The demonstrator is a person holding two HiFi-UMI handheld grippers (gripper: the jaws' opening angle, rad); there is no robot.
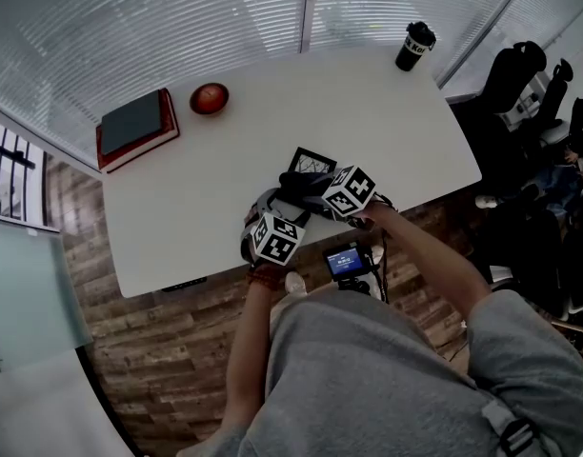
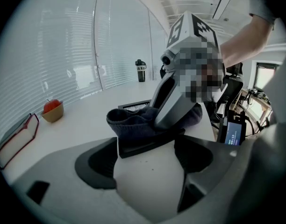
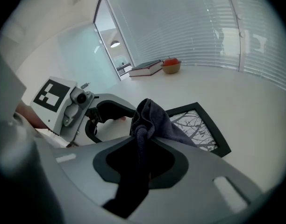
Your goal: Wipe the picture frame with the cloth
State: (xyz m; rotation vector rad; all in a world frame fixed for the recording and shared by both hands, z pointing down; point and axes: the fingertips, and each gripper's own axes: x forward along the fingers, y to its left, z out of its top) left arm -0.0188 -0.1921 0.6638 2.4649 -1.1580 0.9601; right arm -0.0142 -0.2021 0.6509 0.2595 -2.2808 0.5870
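A small black picture frame with a tree print lies flat on the white table. My right gripper is shut on a dark grey cloth, and the bunched cloth rests on the frame's near part. My left gripper stands with its jaws wide, and the frame's near edge spans the gap from jaw tip to jaw tip. In the right gripper view the left gripper sits just left of the cloth, which hides the frame's left corner.
A red book and a bowl holding an apple sit at the table's far left. A black cup stands at the far right corner. A small lit screen hangs off the near table edge. Dark chairs stand beyond the right side.
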